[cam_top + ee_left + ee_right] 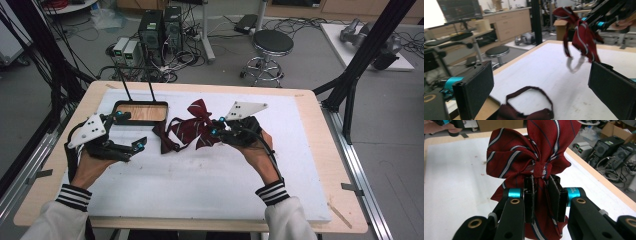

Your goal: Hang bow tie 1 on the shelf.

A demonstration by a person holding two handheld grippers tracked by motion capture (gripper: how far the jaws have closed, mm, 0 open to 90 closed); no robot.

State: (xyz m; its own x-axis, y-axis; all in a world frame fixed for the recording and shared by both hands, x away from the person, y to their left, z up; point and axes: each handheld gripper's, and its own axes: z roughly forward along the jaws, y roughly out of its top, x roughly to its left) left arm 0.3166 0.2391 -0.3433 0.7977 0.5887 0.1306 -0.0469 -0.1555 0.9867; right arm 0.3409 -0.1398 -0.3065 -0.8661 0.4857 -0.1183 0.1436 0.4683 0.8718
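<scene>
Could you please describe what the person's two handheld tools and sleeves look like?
Each black two-jaw claw, left and right, carries teal-blue joint fittings, flat black rectangular pads and a grey three-cornered plate with small dark dots on top. A black cable trails from the right one. The pale sleeves end in black-and-white striped cuffs.

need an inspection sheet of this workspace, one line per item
surface: white board on a wooden table, lightly scuffed
job's things: striped maroon bow tie lifted off the board; its dark strap trails on the board
clutter: black wire stand at the board's far left
grippers: right gripper shut on the bow tie; left gripper open, holding nothing
cables: one runs along the right wrist
surroundings: stool, computer towers, tangled floor cables
</scene>
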